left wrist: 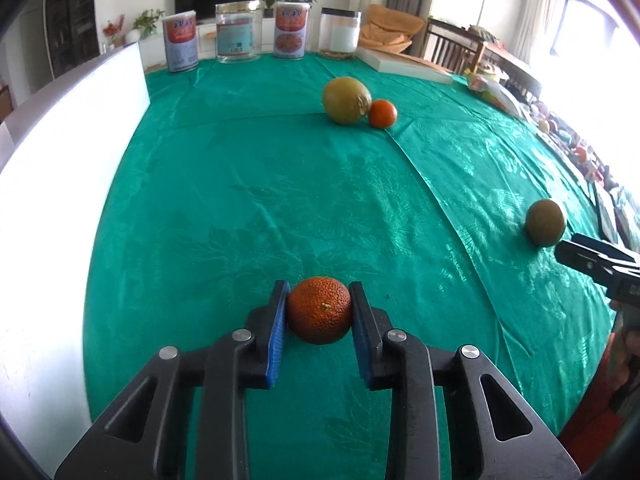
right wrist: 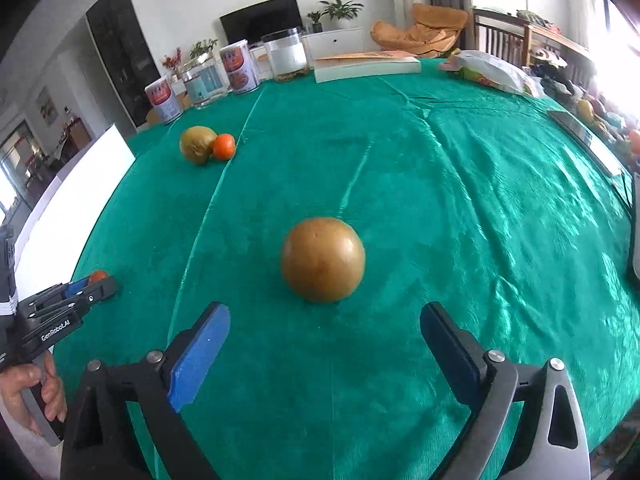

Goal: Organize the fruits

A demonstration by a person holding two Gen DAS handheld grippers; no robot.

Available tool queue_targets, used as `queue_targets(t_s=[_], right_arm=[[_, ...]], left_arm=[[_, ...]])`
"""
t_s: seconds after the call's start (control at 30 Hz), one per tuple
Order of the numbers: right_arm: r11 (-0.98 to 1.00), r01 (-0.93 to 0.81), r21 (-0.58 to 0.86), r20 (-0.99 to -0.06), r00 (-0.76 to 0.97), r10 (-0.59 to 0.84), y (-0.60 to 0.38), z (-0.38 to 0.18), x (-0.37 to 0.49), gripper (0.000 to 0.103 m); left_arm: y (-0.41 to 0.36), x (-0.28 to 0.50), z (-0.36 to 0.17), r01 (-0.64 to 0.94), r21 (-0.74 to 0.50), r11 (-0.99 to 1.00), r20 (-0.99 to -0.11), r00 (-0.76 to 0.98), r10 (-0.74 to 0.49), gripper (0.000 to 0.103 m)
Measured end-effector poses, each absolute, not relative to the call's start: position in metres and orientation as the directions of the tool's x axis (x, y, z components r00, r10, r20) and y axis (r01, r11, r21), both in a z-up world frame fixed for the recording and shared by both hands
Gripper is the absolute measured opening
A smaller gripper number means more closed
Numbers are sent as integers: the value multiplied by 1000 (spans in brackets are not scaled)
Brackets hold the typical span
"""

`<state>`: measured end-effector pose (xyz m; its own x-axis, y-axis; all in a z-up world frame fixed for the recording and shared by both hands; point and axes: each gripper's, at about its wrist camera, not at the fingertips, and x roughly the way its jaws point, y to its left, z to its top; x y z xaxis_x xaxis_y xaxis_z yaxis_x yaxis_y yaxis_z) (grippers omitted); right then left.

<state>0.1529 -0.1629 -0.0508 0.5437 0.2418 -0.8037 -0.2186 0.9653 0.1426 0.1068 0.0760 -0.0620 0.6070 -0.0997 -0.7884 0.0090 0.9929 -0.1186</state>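
My left gripper (left wrist: 319,296) is shut on a bumpy orange tangerine (left wrist: 319,309) low over the green tablecloth (left wrist: 280,200); both blue pads touch its sides. It also shows in the right wrist view (right wrist: 98,277). My right gripper (right wrist: 325,322) is open and empty, just short of a brown-green round fruit (right wrist: 323,260), which also shows in the left wrist view (left wrist: 545,223). Further back a large green-yellow fruit (left wrist: 346,100) touches a small orange (left wrist: 382,113).
Several cans and jars (left wrist: 238,32) stand along the table's far edge, next to a flat white box (left wrist: 404,65). A white board (left wrist: 72,128) stands along the left side. Bags and clutter (left wrist: 496,92) lie at the right edge.
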Motion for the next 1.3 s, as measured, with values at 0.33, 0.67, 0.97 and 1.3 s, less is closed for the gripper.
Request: queue_targets(t_s=[0.33,0.67,0.97,1.3], right_arm=[[956,-208,208,-824,489,285,-142,-39,161,48],[582,-683,442,-664,187,724,75,76,86,48],[383,-856,347,-796,-53,603,245,37,24,48],[428,-850,306,-870,-68,488,287,-4,20,51]], left_arm=[[90,59,-17,23,-279,960,-783,573,-241,29],[215,-32,109,-166,-204,965,-666,746,-13,29],[349,-63,31,-548,-89,831,-829,503,244,29],[363,-60,1,-577,-89,812,-866,448,223,38]])
